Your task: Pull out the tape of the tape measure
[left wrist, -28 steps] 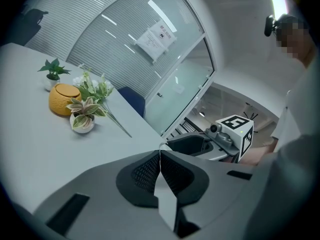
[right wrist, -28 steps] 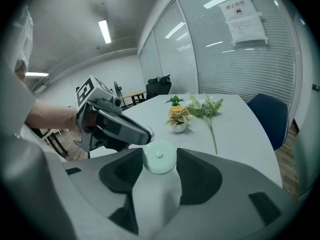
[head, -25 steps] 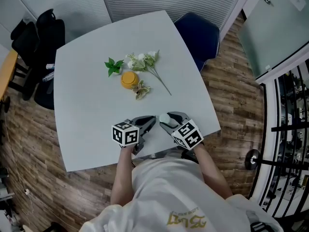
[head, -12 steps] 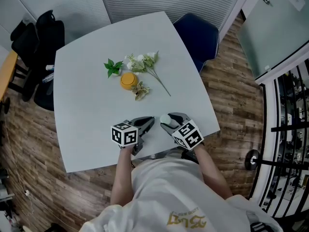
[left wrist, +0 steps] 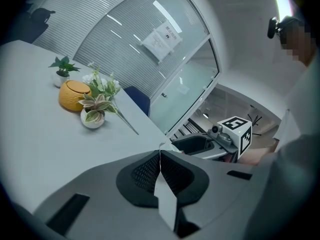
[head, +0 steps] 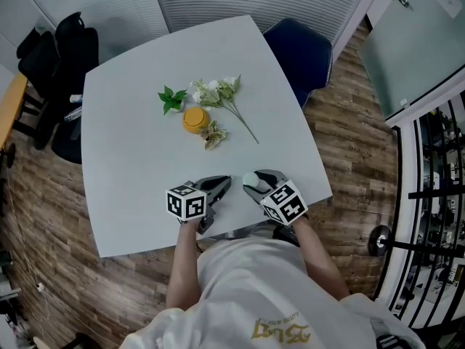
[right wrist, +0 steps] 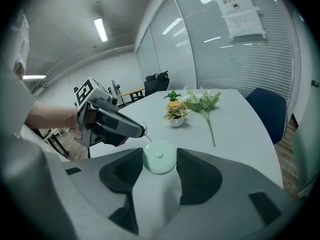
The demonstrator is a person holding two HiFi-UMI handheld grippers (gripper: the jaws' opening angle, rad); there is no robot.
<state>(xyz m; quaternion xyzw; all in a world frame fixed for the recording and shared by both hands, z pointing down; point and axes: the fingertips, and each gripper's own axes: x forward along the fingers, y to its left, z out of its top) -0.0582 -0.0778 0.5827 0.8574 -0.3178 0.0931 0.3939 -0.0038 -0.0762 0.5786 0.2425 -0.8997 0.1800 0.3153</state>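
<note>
1. Gripping the round tape measure [right wrist: 159, 159] by its sides, the right gripper [right wrist: 160, 151] stood fairly wide above the table's [head: 138, 173] near edge.
2. The left gripper [left wrist: 160, 151], pressed together, pinched the tip of the tape [right wrist: 146, 135], just left of the case.
3. Flowers [head: 218, 93] lay far off.

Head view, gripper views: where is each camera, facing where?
Head view: on the person's head, steeply down at the table; shirt, arms, left gripper, right gripper show.
Left gripper view: on the left gripper, along its shut jaws toward the right gripper and flowers.
Right gripper view: on the right gripper, past the tape measure in its jaws toward the left gripper and its hand.
Both gripper views share the flowers.
</note>
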